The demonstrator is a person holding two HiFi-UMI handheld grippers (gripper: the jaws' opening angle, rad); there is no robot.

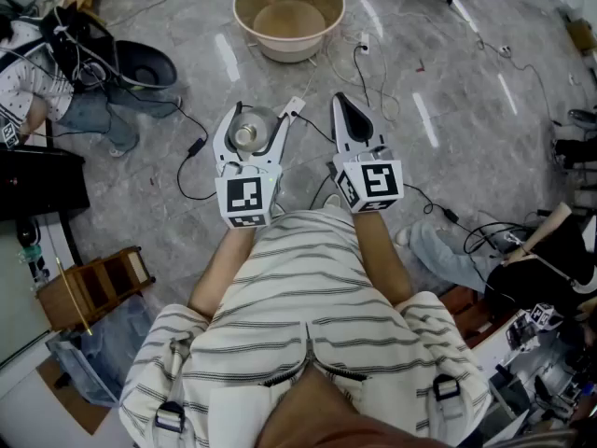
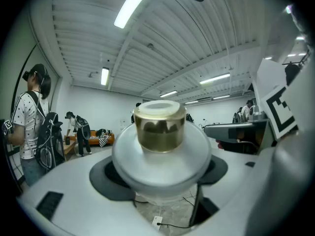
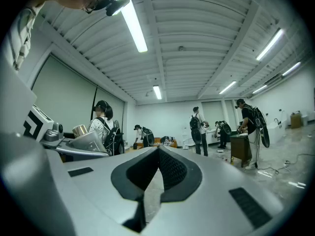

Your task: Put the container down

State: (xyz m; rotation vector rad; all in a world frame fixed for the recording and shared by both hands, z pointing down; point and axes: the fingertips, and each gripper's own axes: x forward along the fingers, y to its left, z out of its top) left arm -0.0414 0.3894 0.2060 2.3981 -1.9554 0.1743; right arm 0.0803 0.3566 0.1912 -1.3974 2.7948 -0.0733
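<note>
In the head view my left gripper [image 1: 254, 119] is held out over the grey floor, shut on the container [image 1: 247, 135], a round frosted jar with a gold cap. The left gripper view shows the container [image 2: 160, 132] upright, its wide white body wedged between the two dark pads [image 2: 106, 178] and its gold cap pointing away from the camera. My right gripper [image 1: 343, 105] hangs beside it, a little to the right, with its jaws meeting at the tip. In the right gripper view my right gripper [image 3: 158, 154] is shut and holds nothing.
A beige basin with a plant [image 1: 288, 17] stands on the floor ahead. Black cables [image 1: 196, 147] and a white power strip [image 1: 292, 108] lie beneath the grippers. A wooden stool [image 1: 89, 287] stands at the left, a seated person [image 1: 56, 91] beyond it. Gear clutters the right [image 1: 550, 325].
</note>
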